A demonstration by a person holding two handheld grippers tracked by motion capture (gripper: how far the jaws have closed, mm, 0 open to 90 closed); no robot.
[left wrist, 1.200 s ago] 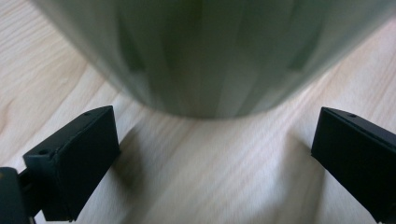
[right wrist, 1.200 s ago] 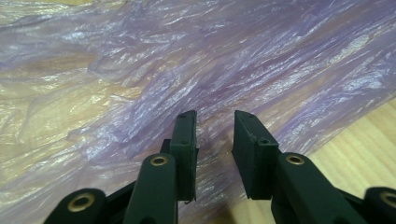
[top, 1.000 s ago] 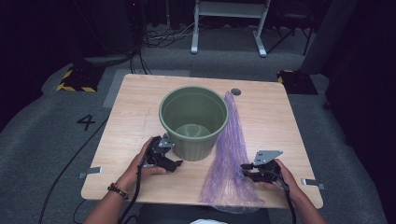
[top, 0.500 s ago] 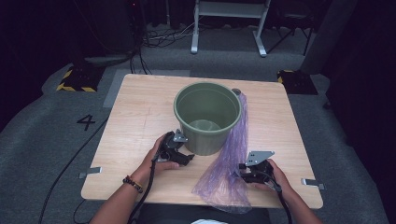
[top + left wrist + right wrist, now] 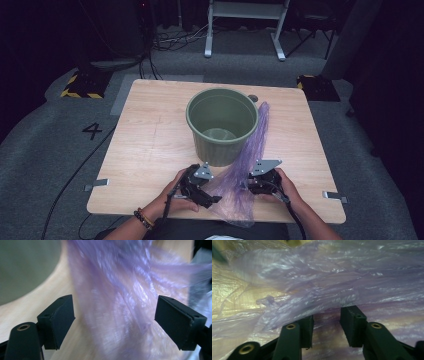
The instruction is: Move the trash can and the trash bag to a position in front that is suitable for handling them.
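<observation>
Both grippers worked at the near edge of a wooden table (image 5: 150, 150), the left gripper (image 5: 200, 187) with jaws spread wide around a fold of purple plastic bag (image 5: 240, 185) without pressing it. The right gripper (image 5: 257, 182) had its jaws parted and just been opening, film draped over their tips; whether any was pinched could not be told. A green bucket (image 5: 222, 125) stood upright mid-table, just beyond the hands, the bag trailing along its right side to the near edge, where it overhung. Cables lay on the grey floor (image 5: 50, 165) behind.
</observation>
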